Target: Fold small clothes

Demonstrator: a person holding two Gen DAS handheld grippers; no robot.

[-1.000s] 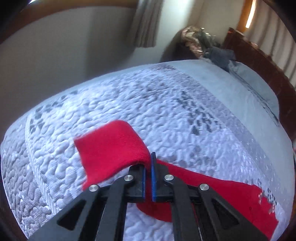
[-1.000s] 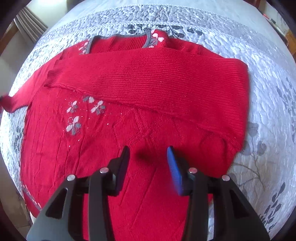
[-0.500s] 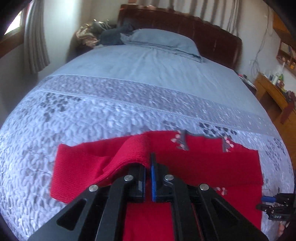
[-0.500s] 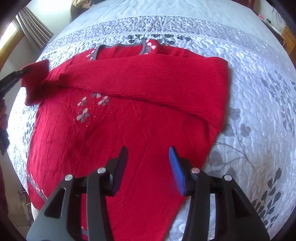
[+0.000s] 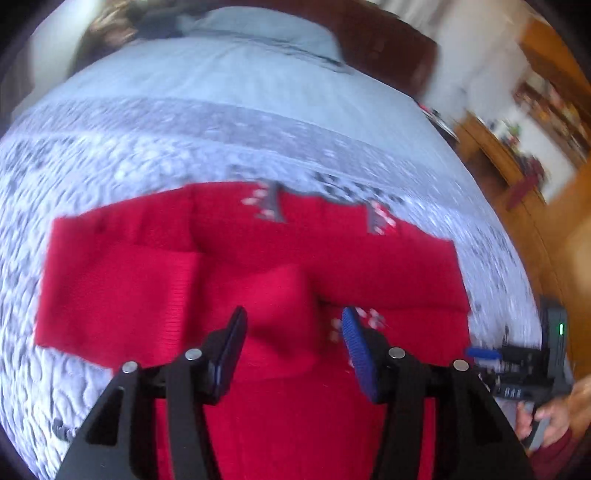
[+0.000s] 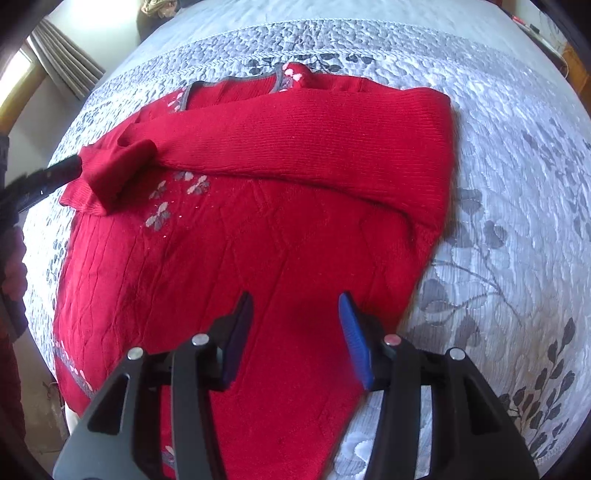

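Observation:
A red knit sweater (image 6: 295, 229) with a grey collar and small flower motifs lies flat on the quilted bed (image 6: 498, 155). One sleeve (image 6: 314, 136) is folded across its chest. The other sleeve's cuff (image 5: 280, 314) rests on the sweater's left side, between the fingers of my left gripper (image 5: 293, 317). Those jaws are opening and the pads do not press on the cuff. In the right wrist view one left finger (image 6: 55, 175) shows beside the cuff (image 6: 110, 177). My right gripper (image 6: 295, 301) hangs open above the sweater's lower body with nothing in it.
The grey floral quilt (image 5: 110, 155) spreads around the sweater, with a pillow (image 5: 266, 26) and dark headboard (image 5: 388, 44) at the far end. Wooden furniture (image 5: 509, 155) stands to the right of the bed. A hand (image 5: 554, 417) holds the right gripper's handle.
The left gripper swung the sleeve in from the bed's left side over the sweater, then opened and let go of the cuff. The right gripper stayed open over the lower body.

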